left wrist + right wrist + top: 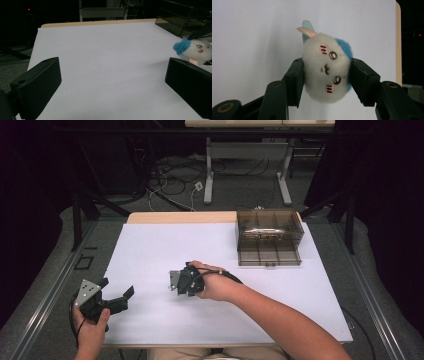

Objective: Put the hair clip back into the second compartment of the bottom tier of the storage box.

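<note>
Nearest the person's edge of the table, the left gripper [117,296] rests low over the white table sheet [150,250], held in the left hand [91,330]; its jaws stand wide apart with nothing between them, as the left gripper view confirms. Further in, near the middle of the sheet, the right gripper [172,281] is carried by the right hand [215,287] and is clamped on a small round white plush toy with a blue tuft, pink cheeks and a stitched face [326,72]. In the right gripper view the two black pads press on opposite sides of the toy's body, the face lying sideways between them, and a pale ribbon loop [307,31] stands out from its top. The same toy appears at the right edge of the left gripper view [197,51], raised clear of the sheet. Judged by its fuzzy pile and the way it bulges around the pads, the toy is light, soft and compressible, not fragile and unlikely to slip; a grip across the widest part of the body, as now, looks sound, whereas the ribbon or tuft would give poor hold. Furthest off, at the far right of the sheet, sits a smoky translucent plastic organiser box with compartments [270,240], well apart from the toy.
</note>
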The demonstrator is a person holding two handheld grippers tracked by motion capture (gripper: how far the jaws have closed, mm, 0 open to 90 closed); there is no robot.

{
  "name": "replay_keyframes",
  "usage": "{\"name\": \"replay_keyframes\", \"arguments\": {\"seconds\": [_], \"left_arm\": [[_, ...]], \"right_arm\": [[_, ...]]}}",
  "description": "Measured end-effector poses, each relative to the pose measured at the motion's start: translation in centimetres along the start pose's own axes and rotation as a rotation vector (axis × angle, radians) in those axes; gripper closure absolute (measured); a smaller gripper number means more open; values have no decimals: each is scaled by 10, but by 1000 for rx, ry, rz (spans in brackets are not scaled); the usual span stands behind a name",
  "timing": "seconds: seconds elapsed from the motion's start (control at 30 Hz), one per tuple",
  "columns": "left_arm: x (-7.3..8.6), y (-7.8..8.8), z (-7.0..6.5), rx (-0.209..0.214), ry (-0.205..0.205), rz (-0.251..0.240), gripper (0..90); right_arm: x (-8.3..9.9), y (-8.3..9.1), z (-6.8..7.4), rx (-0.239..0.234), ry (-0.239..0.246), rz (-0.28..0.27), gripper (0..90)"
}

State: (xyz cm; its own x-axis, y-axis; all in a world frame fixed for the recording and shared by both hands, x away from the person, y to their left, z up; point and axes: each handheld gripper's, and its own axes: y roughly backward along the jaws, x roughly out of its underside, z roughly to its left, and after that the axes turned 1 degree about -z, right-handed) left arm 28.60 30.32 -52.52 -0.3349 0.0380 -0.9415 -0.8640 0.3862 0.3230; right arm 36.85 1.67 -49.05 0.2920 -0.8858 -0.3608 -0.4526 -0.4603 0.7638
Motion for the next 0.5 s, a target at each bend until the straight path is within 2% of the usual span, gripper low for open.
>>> {"name": "replay_keyframes", "arguments": {"seconds": [0.1,0.33,0.4,0.5], "left_arm": [[0,0,0,1,0,1,5],[0,0,0,-4,-9,3,5],[0,0,0,-4,-8,4,5],[0,0,0,-6,-10,5,5]], "right_arm": [[15,7,-2,15,-9,10,475],[36,19,-5,28,-8,29,474],[42,24,-6,32,-18,51,474],[53,30,-7,41,-24,48,474]]}}
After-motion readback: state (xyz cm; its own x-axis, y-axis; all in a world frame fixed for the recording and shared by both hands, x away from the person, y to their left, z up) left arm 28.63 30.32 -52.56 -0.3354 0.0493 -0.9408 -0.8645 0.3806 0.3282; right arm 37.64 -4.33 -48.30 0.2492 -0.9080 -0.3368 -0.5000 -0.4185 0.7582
